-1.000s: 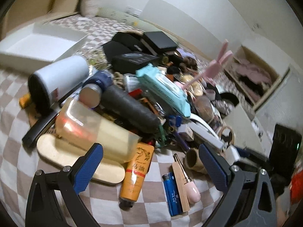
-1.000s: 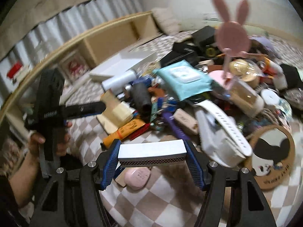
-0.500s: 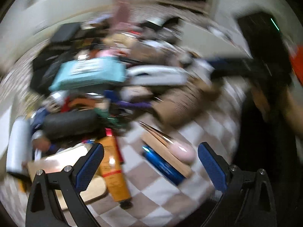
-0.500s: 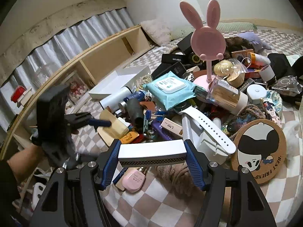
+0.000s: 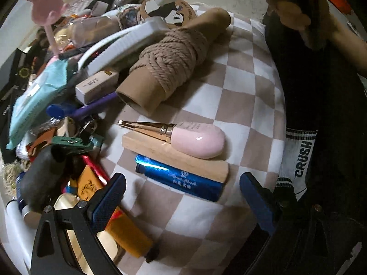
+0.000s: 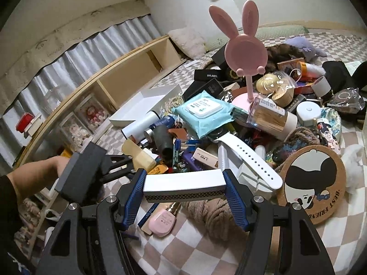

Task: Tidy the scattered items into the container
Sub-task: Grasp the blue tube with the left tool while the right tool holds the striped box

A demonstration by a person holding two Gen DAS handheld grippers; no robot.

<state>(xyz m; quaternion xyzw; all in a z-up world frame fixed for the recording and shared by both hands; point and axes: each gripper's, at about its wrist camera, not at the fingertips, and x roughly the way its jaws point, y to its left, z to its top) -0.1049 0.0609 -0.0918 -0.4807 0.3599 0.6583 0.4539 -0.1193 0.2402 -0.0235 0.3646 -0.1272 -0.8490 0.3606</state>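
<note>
Only rightward: white box (image 6: 183,184) mid-claw (image 6: 184,188).

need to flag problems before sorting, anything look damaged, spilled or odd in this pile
Nothing looks spilled or broken. The oddest thing is the pink bunny mirror: it stands upright amid the heap. The right gripper holds a white box; the left gripper is open.

Background stuff: grey pleated curtain (image 6: 91,52) along the wall, a long wooden shelf unit (image 6: 128,68) with open cubbies beside the bed, and a fuzzy pillow (image 6: 188,40) up at the far end. Checkered bedsheet (image 5: 240,87) underneath everything.
</note>
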